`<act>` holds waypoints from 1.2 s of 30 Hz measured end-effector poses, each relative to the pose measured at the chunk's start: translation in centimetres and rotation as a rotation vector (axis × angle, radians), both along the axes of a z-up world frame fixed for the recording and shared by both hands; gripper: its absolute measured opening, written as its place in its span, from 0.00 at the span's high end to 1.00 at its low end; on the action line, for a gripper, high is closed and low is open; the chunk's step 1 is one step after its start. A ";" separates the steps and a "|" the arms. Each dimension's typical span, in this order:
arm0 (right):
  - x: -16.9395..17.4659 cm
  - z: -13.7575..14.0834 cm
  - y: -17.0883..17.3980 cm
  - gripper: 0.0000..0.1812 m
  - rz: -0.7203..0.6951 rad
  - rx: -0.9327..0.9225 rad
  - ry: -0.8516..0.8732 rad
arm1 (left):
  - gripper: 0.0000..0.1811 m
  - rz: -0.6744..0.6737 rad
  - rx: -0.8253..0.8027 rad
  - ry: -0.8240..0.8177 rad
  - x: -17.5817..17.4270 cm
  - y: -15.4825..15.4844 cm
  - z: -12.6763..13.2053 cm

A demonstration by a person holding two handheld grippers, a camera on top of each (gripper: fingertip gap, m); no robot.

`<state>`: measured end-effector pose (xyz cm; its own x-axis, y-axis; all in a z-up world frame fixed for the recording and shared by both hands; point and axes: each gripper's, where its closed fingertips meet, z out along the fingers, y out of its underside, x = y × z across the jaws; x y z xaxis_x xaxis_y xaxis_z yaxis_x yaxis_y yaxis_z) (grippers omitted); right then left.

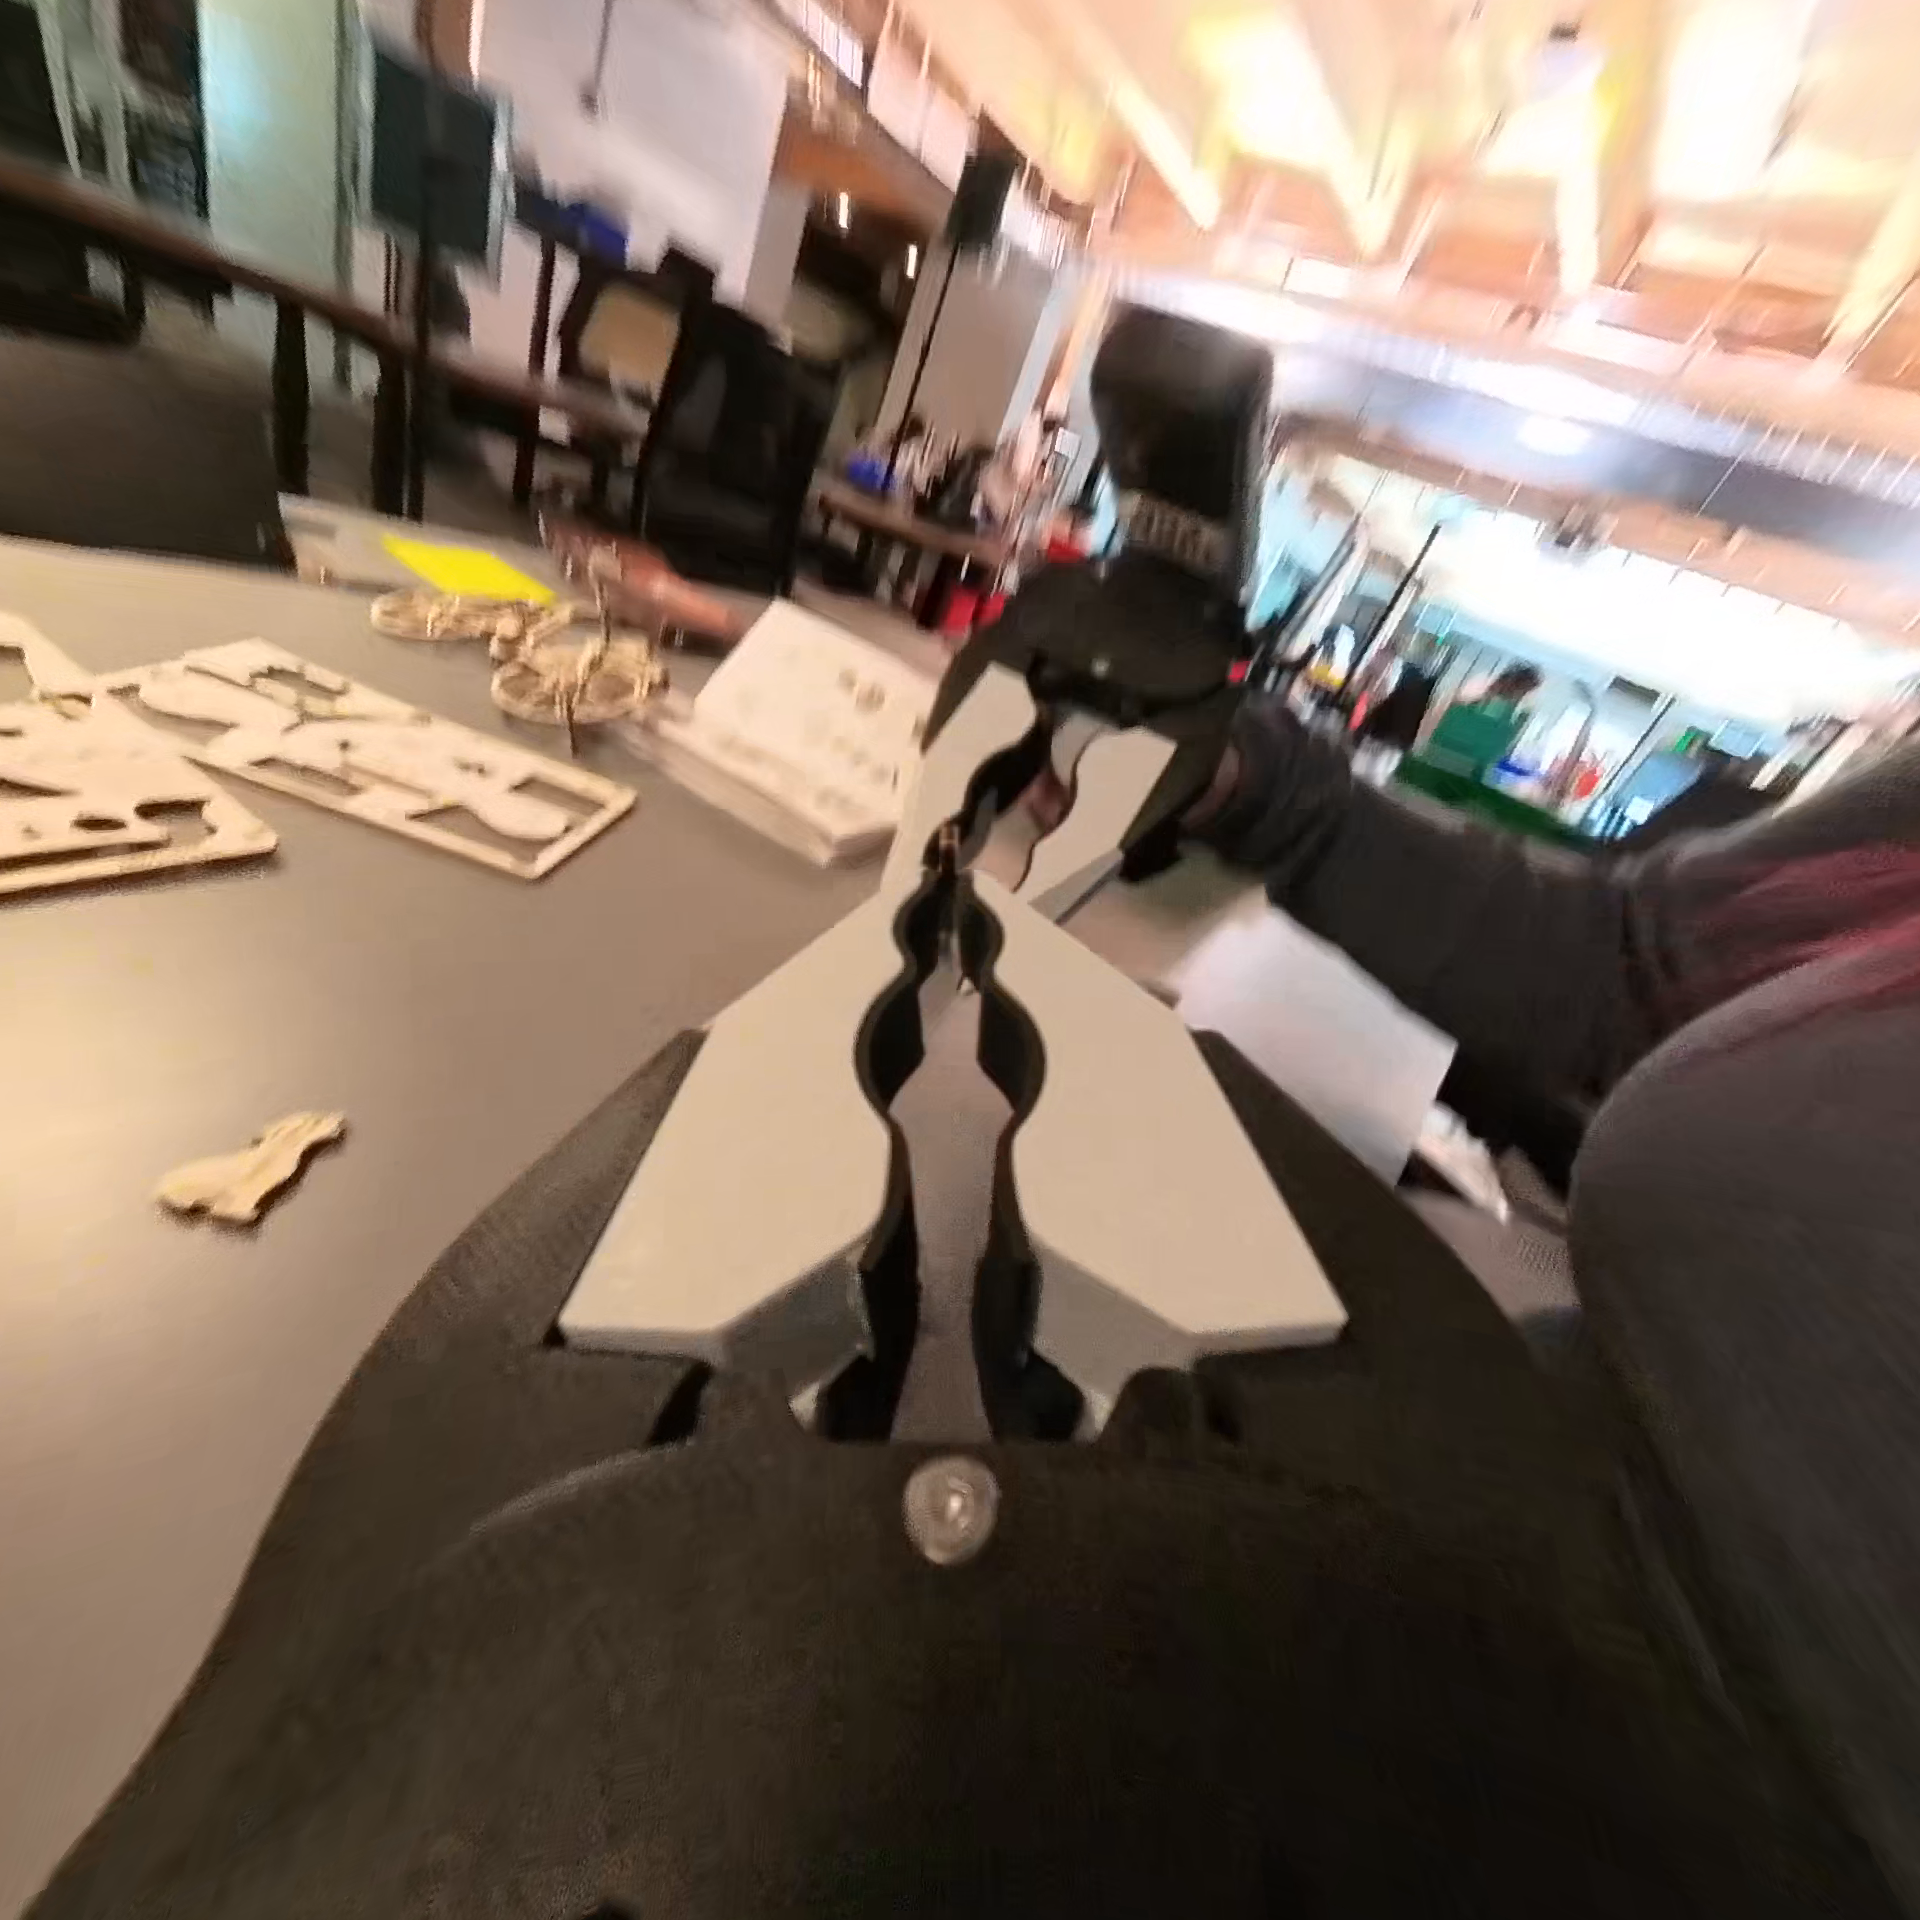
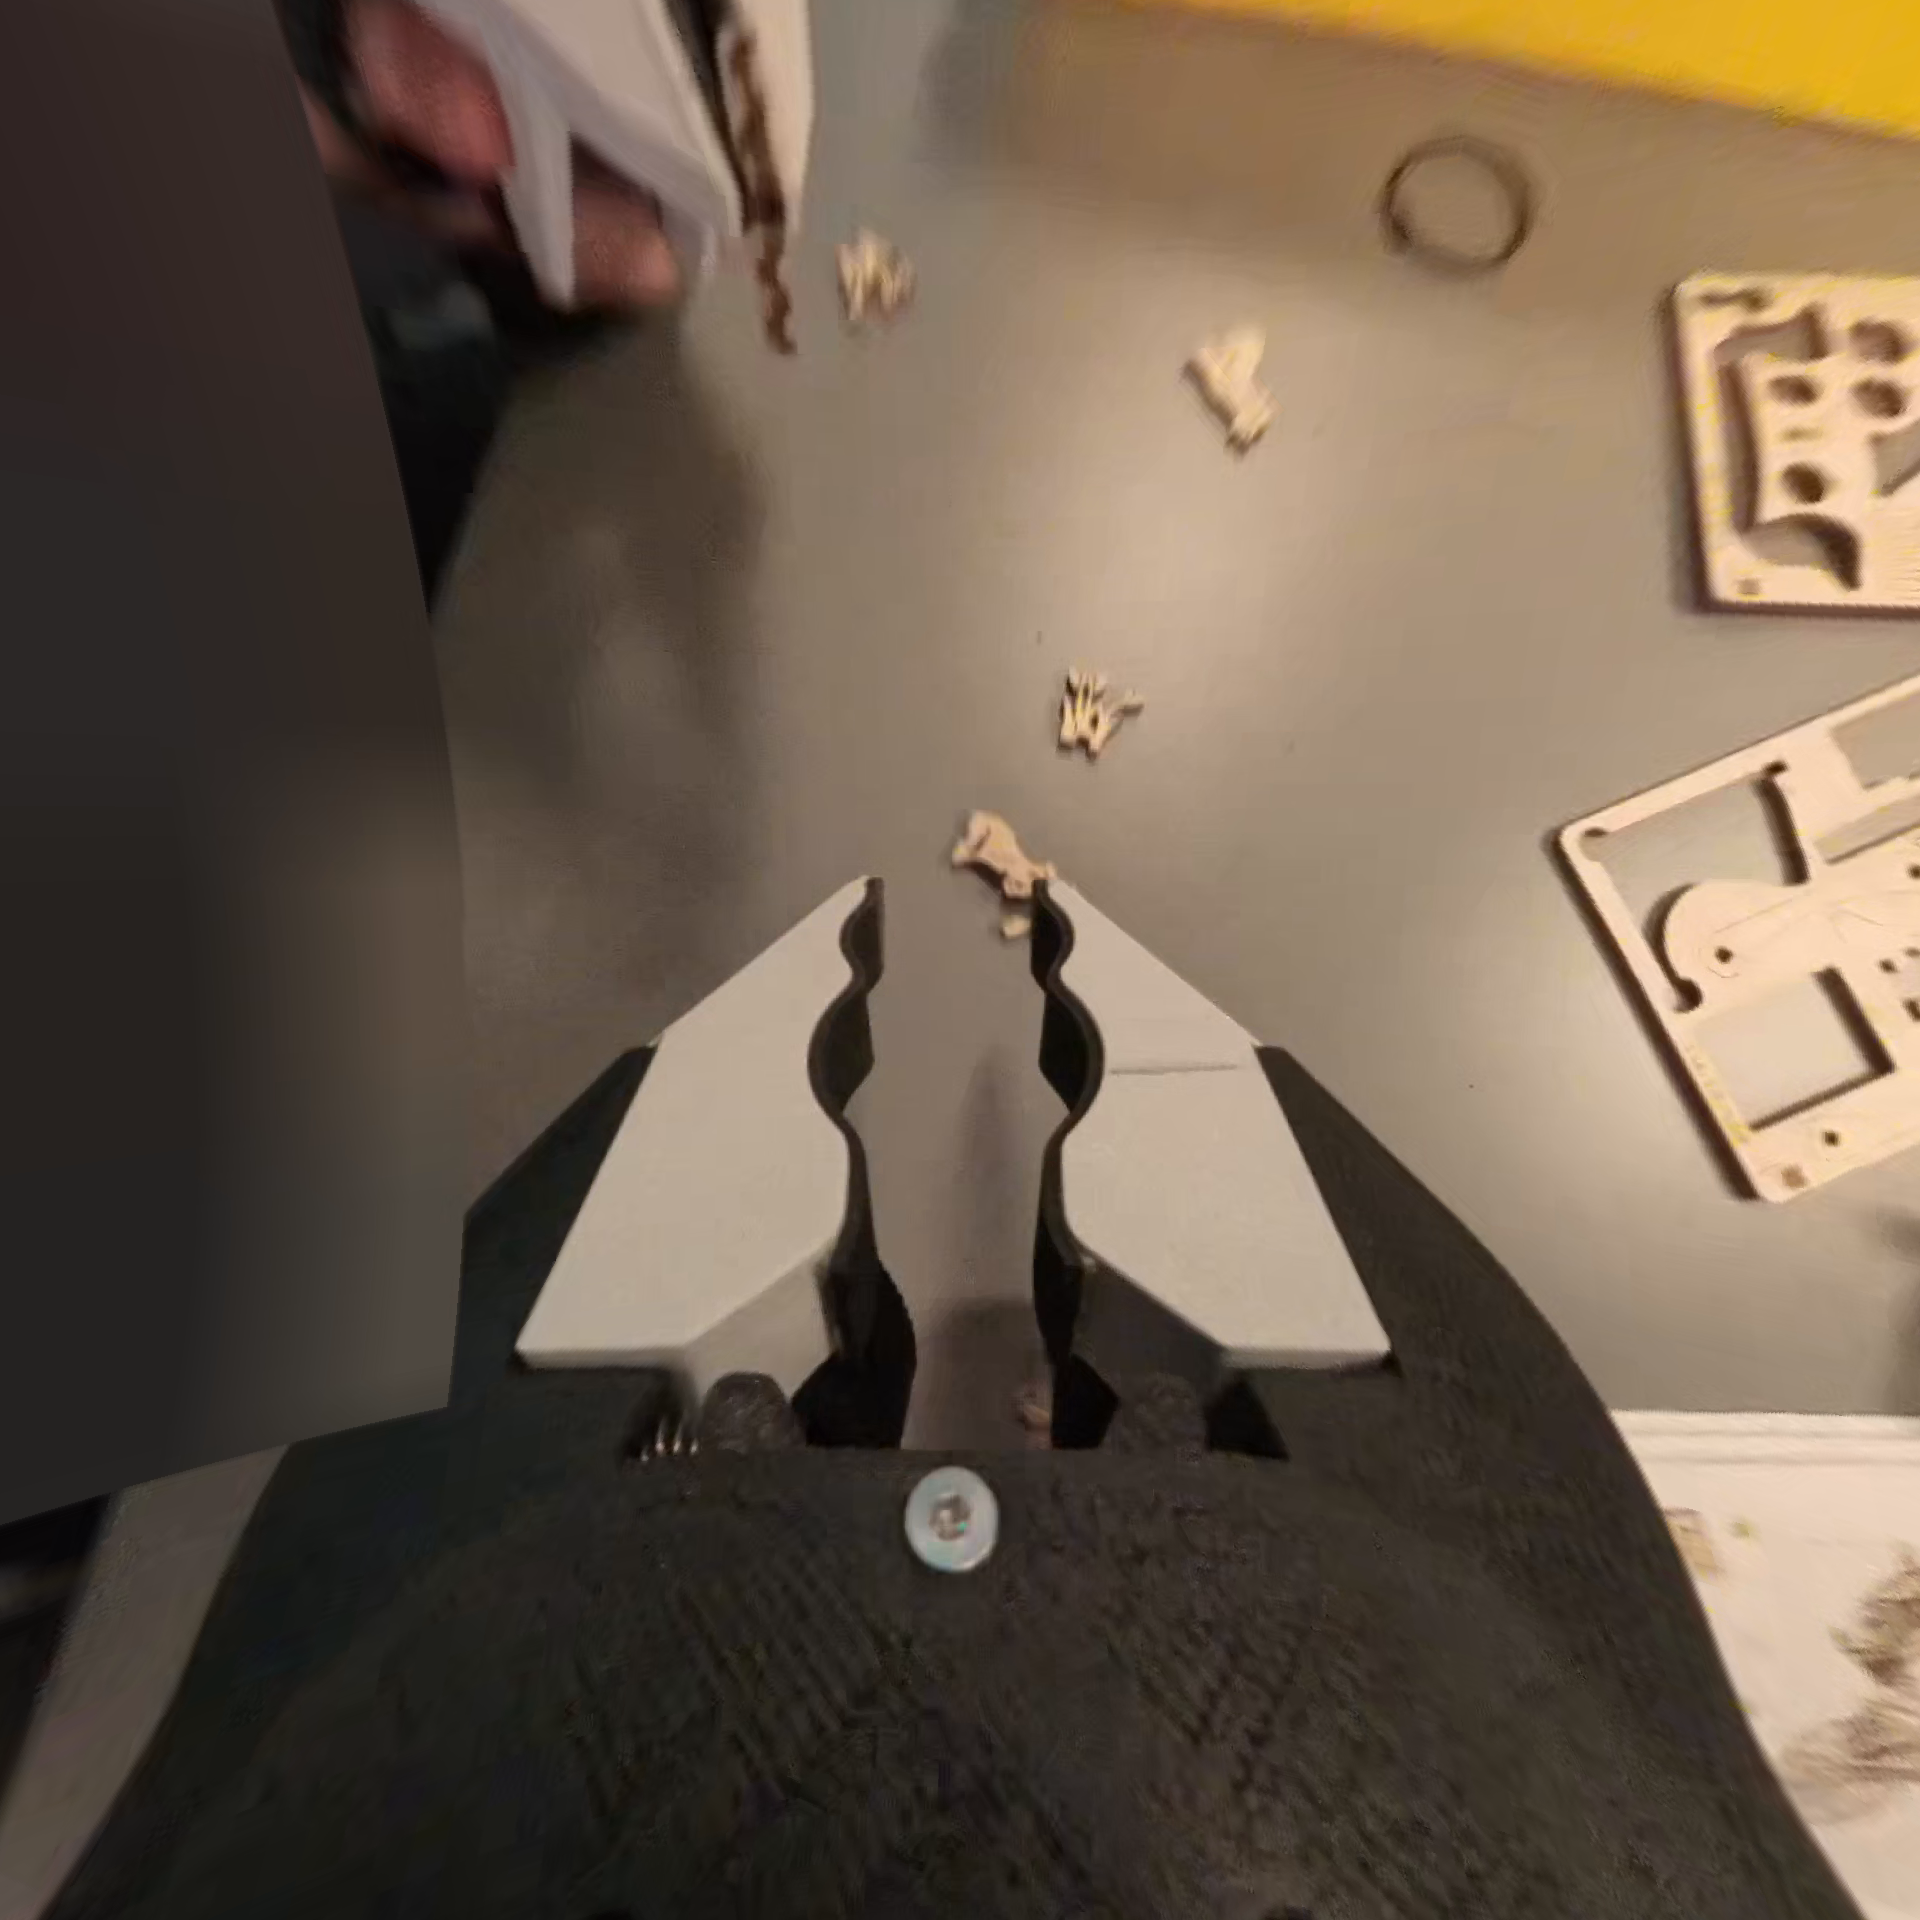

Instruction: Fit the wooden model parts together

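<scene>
My left gripper [image 1: 943,883] has its fingertips pressed together on a small thin brown wooden part [image 1: 961,940], held up above the grey table [image 1: 436,997]. Its white fingers [image 2: 623,125] show blurred at the top left of the right wrist view. My right gripper [image 2: 956,899] is open and empty, pointing down at the table. A small pale wooden piece [image 2: 997,857] lies just beyond its right fingertip. Other loose pieces [image 2: 1091,712] [image 2: 1236,390] [image 2: 873,275] lie farther ahead. A gloved hand [image 1: 1278,790] holds the right gripper close in front of the left one.
Cut-out wooden sheets [image 2: 1766,977] [image 2: 1808,447] lie to the right, and also show in the left wrist view [image 1: 395,758]. A partly built round model [image 1: 577,675], a white booklet [image 1: 810,748], a yellow sheet [image 1: 468,566], a ring [image 2: 1455,208] and one loose piece [image 1: 255,1158] are on the table. Left tips to right tips: about 10 cm. Left tips and right tips are each some 15 cm from the loose piece [image 1: 255,1158]. Seen from the right wrist view [image 2: 1241,378] as well.
</scene>
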<state>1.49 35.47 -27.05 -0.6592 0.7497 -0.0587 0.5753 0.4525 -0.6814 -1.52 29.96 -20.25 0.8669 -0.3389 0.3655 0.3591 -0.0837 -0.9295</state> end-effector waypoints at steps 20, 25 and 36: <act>-1.1 -4.0 -0.4 0.97 0.297 0.148 -0.194 | 0.99 -0.051 -0.186 0.223 0.6 0.1 -3.4; -1.6 -3.3 -0.3 0.98 0.148 0.066 -0.189 | 0.99 -0.001 -0.165 0.335 0.3 0.7 -3.5; -1.5 1.4 -0.4 0.97 -0.112 -0.074 0.041 | 0.99 -0.168 -0.112 0.549 1.5 3.5 -4.4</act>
<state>0.02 35.04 -25.62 -0.5748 0.8132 -0.0911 0.5905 0.3350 -0.7342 -0.04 33.44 -24.61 0.8773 -0.4731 -0.0805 -0.1994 -0.2068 -0.9579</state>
